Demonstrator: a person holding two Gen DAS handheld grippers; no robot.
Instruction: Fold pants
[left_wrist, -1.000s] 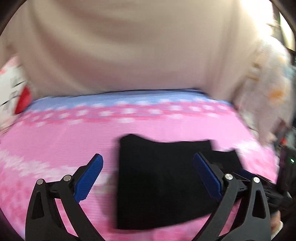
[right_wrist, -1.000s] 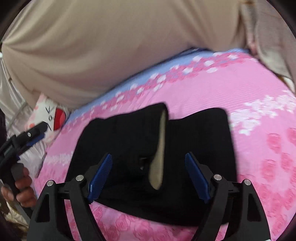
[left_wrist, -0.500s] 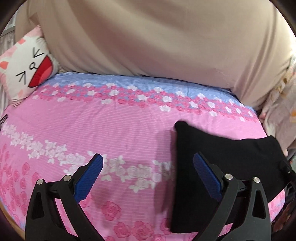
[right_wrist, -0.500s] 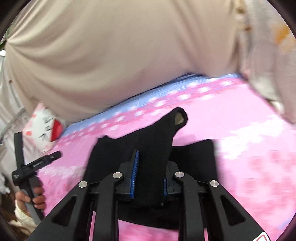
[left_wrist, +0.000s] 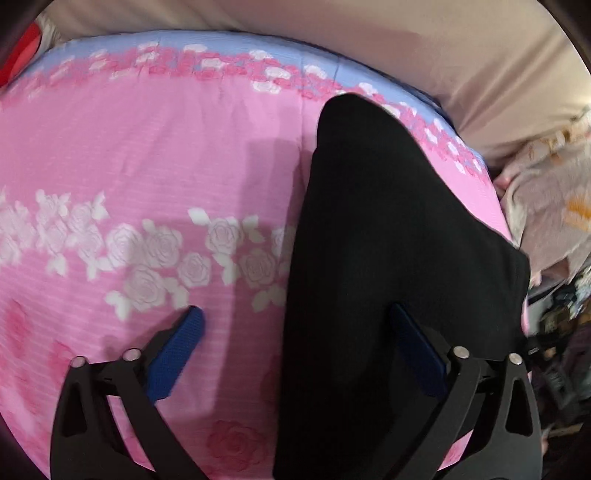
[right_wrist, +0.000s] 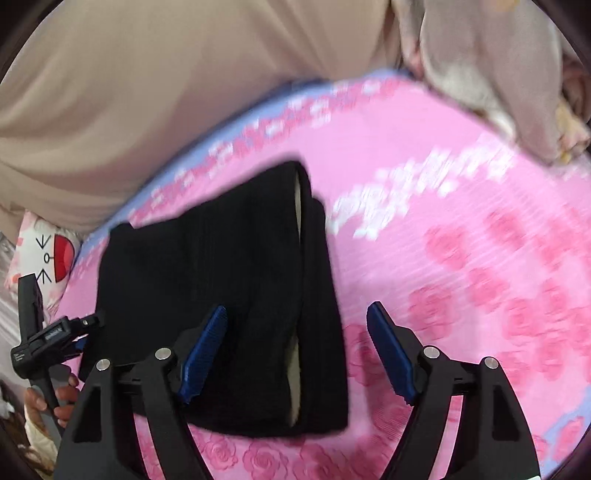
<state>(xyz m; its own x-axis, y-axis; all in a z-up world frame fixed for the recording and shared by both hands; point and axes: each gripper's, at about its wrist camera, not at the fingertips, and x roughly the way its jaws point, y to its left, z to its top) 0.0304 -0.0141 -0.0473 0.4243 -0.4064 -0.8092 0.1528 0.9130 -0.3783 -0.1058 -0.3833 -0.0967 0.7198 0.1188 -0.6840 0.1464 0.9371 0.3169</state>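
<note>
Black pants lie folded (pink sheet); right gripper just released, left gripper spread.

We carry black plastic claws with ribbed blue pads, silver screws at the joints.

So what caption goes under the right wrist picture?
Open right gripper above folded black pants on a pink flowered bedsheet.

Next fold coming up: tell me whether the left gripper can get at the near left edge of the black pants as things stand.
Probably yes. The left gripper is open over the pink bedspread, straddling the left edge of the folded black pants, and nothing lies between them. The right gripper is open too, holding nothing.
</note>
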